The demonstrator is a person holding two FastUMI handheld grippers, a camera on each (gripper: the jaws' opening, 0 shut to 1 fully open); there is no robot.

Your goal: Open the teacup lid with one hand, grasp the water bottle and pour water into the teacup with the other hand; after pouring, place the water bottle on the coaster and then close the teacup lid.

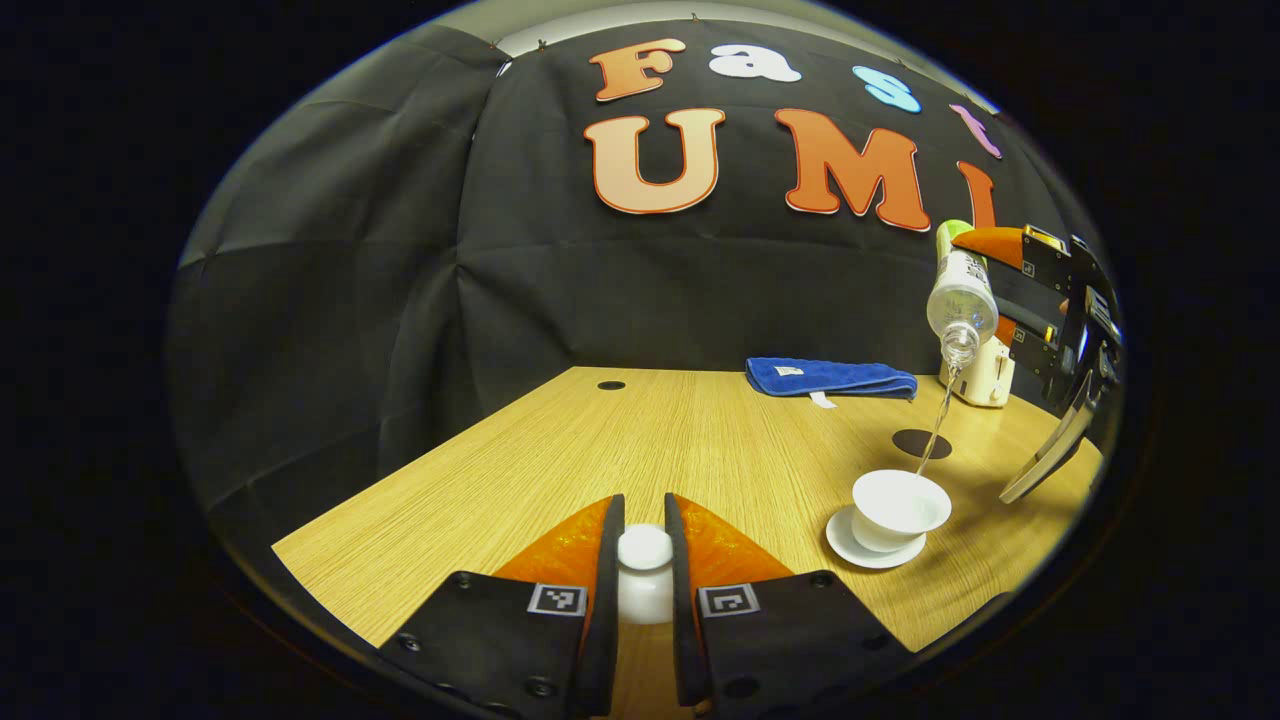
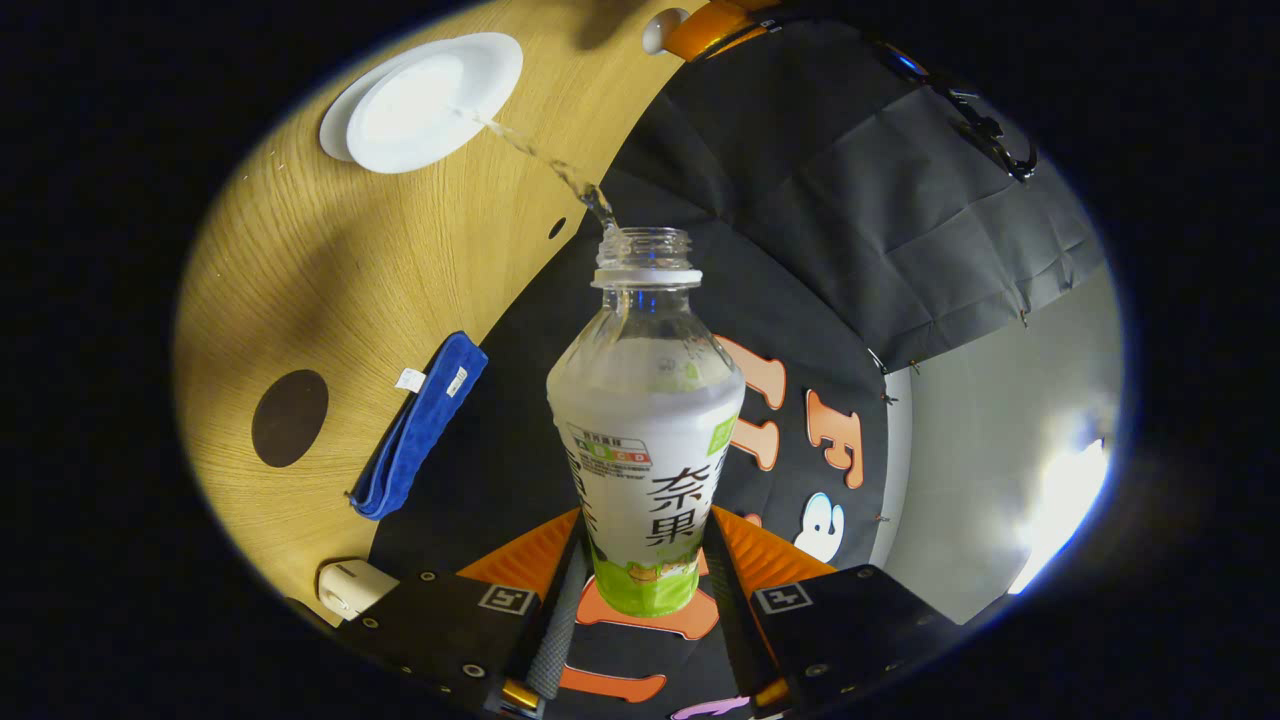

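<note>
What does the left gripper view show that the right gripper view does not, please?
Left gripper view: the cup in side profile on its saucer, and the right tongs seen from outside, tipping the bottle. Right gripper view: the cup's inside from above, and a bright light at the far right. Both: lid in the left tongs, bottle, stream, cup, towel, coaster.

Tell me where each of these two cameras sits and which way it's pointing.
Left gripper view: rides the left claw, low over the wooden table, facing the booth wall; its fingers grip the teacup lid; the right claw pours at far right.
Right gripper view: rides the right claw, tipped steeply down, looking along the water bottle to the teacup.
Shared: teacup, bottle, water stream, blue towel, dark coaster.
</note>
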